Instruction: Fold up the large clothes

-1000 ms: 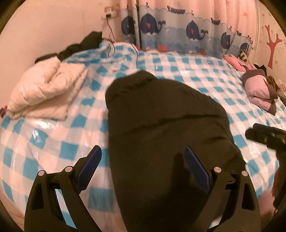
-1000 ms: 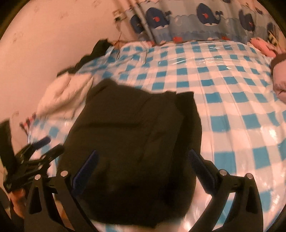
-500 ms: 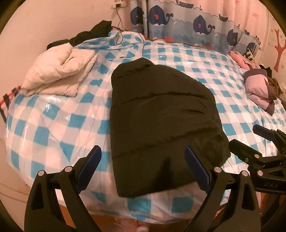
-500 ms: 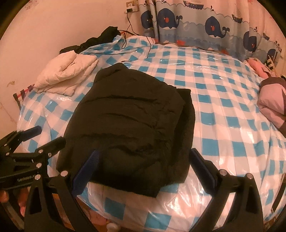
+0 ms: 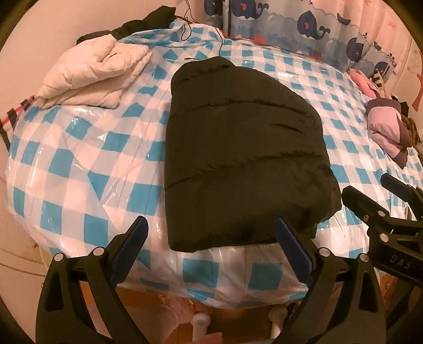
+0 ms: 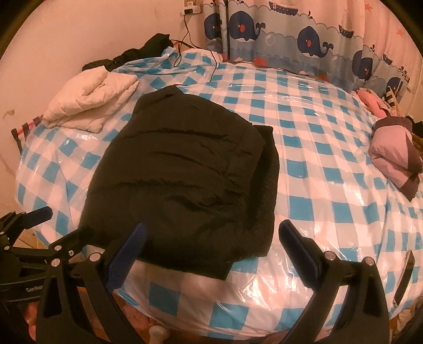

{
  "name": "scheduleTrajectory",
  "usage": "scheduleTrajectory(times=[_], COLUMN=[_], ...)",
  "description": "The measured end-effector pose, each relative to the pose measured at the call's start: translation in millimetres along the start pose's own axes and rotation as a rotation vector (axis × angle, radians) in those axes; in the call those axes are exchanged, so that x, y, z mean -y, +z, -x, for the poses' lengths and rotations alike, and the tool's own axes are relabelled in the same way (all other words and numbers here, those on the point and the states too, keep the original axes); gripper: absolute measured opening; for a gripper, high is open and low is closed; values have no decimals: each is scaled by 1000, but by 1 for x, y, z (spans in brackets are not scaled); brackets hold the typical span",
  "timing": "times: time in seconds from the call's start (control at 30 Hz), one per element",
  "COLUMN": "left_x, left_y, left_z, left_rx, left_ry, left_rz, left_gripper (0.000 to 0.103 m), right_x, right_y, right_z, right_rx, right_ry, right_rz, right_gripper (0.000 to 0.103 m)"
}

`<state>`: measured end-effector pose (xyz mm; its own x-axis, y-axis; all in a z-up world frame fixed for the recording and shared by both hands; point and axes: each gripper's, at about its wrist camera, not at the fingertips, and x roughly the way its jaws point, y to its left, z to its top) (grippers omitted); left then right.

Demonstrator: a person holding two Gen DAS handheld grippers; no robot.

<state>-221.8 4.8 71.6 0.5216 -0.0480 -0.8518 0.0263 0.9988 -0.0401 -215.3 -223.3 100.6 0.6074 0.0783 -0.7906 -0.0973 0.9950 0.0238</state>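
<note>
A folded black padded jacket [image 5: 238,148] lies on the blue-and-white checked bed [image 5: 79,158], its near edge close to the bed's front edge. It also shows in the right wrist view [image 6: 185,169]. My left gripper [image 5: 211,238] is open and empty, held back from the jacket's near edge. My right gripper [image 6: 211,240] is open and empty, also just short of the jacket. The right gripper shows at the right of the left wrist view [image 5: 380,201], and the left gripper at the left of the right wrist view [image 6: 47,225].
A folded cream jacket [image 5: 95,71] lies at the bed's far left, with dark clothes [image 5: 148,21] behind it. A folded pink garment [image 5: 388,127] lies at the right. A whale-print curtain [image 6: 304,39] hangs behind the bed. A black cable [image 6: 185,47] trails onto the bed.
Both grippers have pulled back and up from the jacket, which lies released on the bed. More of the bed's front edge and the floor below shows now.
</note>
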Motion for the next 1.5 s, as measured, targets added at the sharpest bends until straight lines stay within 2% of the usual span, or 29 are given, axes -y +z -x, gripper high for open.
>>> scheduleTrajectory(times=[0.6,1.5], left_x=[0,0], left_y=[-6,-7], left_z=[-5,-10], left_rx=[-35,-33], left_ry=[0,-4], left_rz=[-6,-9], left_gripper=[93,94], right_x=[-1,0], right_y=[-7,-9], right_z=[-12,-21], right_rx=[-40,-68], right_ry=[0,29], right_rz=[-1,1], right_gripper=[96,96])
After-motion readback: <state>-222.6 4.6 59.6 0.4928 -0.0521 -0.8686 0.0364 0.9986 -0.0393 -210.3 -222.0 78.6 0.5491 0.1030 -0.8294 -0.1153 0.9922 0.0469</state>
